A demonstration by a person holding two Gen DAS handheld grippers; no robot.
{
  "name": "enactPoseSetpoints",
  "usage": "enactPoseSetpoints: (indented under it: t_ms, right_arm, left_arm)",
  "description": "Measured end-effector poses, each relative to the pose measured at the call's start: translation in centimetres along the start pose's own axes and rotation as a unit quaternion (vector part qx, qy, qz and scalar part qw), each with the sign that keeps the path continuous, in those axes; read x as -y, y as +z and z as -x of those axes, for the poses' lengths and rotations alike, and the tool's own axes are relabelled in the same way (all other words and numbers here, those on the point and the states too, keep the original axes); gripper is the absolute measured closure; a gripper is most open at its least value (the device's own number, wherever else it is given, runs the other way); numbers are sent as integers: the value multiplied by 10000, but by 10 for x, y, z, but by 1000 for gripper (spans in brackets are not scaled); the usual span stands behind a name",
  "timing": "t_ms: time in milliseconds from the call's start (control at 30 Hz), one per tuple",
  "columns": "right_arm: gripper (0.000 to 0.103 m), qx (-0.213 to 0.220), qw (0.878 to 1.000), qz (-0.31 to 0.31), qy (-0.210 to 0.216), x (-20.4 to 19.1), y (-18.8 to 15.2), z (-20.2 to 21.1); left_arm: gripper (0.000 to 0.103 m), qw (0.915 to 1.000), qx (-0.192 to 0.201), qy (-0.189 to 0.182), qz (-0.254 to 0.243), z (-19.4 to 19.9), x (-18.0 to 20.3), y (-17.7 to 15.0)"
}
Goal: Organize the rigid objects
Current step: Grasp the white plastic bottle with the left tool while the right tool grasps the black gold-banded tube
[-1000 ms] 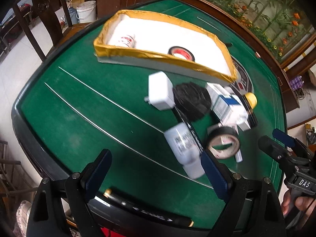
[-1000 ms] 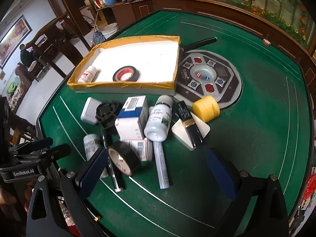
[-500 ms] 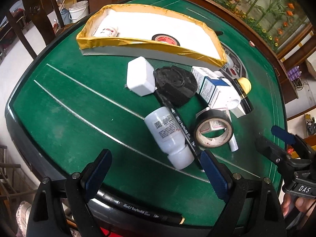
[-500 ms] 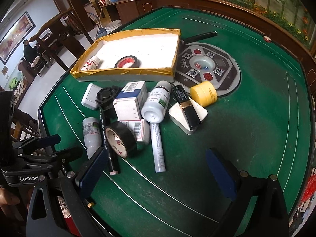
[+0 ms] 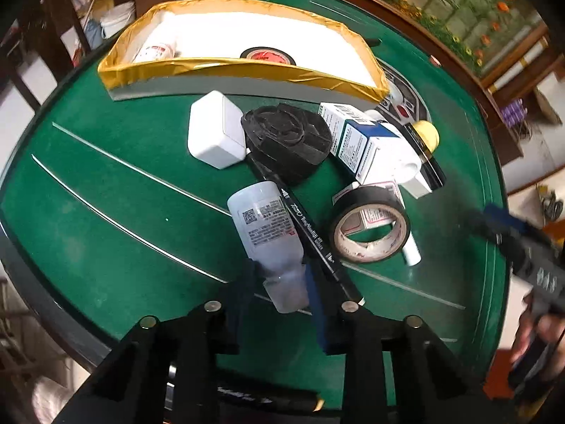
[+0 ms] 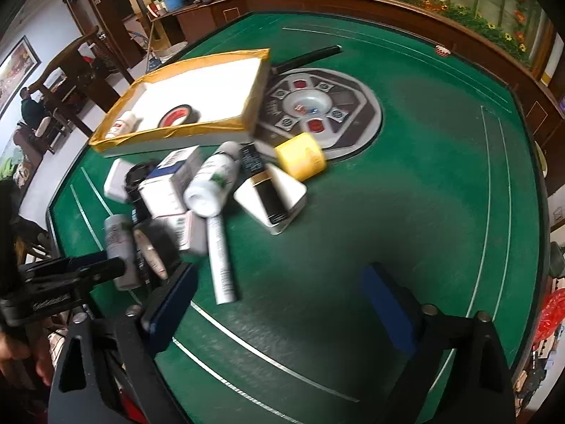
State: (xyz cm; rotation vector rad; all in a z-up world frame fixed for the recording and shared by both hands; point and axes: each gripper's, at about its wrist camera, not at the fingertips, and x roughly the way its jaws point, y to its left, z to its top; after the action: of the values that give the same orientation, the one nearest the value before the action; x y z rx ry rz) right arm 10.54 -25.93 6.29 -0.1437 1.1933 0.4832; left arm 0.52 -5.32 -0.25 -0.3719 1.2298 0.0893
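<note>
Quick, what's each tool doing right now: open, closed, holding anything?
Left tool: jaws have just been closing, now clamped on the white bottle.
Right tool: open, holding nothing, though its jaws have just been closing a little.

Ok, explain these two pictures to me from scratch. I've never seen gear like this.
There is no robot here. A person holds a two-finger clamp in each hand, and each clamp has a wide-angle camera looking along its fingers. One picture comes from the left gripper, the other from the right gripper.

Both look down on a round green felt table with a pile of small things: a white plastic bottle, a black marker pen, a black tape roll, some boxes and a yellow roll. Behind them sits a gold-edged white tray that already holds a red-cored tape roll.

The left jaws have just been closing and now pinch the white bottle's cap end. The right jaws have closed a little, with only felt between them.
</note>
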Motion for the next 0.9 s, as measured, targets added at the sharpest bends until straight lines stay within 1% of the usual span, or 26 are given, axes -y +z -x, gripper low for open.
enactPoseSetpoints:
  t_ms: [133, 200, 333, 367, 400, 433, 500, 533, 567, 633, 667, 700, 733, 833, 900]
  right_arm:
    - [29, 85, 9998, 164, 102, -5, 16, -6]
    - [38, 104, 9994, 310, 112, -12, 27, -13]
    - [41, -4, 9986, 528, -36, -21, 48, -34]
    - [44, -45, 9983, 577, -87, -23, 52, -39]
    - [50, -95, 9979, 634, -134, -25, 55, -44]
    - [53, -163, 9975, 670, -155, -25, 57, -50]
    - [62, -319, 9971, 667, -180, -23, 59, -61]
    - [63, -333, 9970, 667, -209, -22, 59, -63]
    - [68, -273, 9967, 717, -248, -23, 59, -63]
    - [80, -234, 9967, 736, -261, -22, 60, -61]
    - [86, -234, 9967, 737, -257, -21, 60, -61]
    - [86, -240, 9967, 739, -250, -21, 59, -60]
    - [86, -243, 9966, 747, -236, -20, 58, -59]
    - [86, -257, 9965, 771, -169, -19, 54, -56]
    - [86, -260, 9965, 776, -155, -18, 53, -57]
  left_arm:
    - [80, 9999, -34, -88, 86, 4, -8, 0]
    - [80, 9999, -43, -65, 90, 5, -10, 1]
    - [80, 9998, -69, -51, 159, 4, -12, 5]
    - [80, 9998, -64, -46, 173, 4, -12, 5]
    - [80, 9998, -68, -50, 188, 4, -12, 5]
    - [80, 9998, -73, -40, 206, 4, -12, 5]
    - [80, 9997, -64, -5, 235, 4, -11, 6]
    - [79, 9997, -63, 2, 254, 3, -11, 8]
    - [78, 9996, -65, 4, 282, 3, -11, 9]
    - [71, 9994, -106, 26, 334, -1, -10, 12]
    - [64, 9992, -129, 88, 372, -4, -10, 14]
    - [58, 9990, -137, 120, 398, -5, -10, 14]
    - [56, 9989, -147, 130, 426, -6, -10, 15]
    - [55, 9988, -181, 89, 451, -11, -8, 17]
    - [57, 9992, -155, 168, 330, -13, -2, 18]
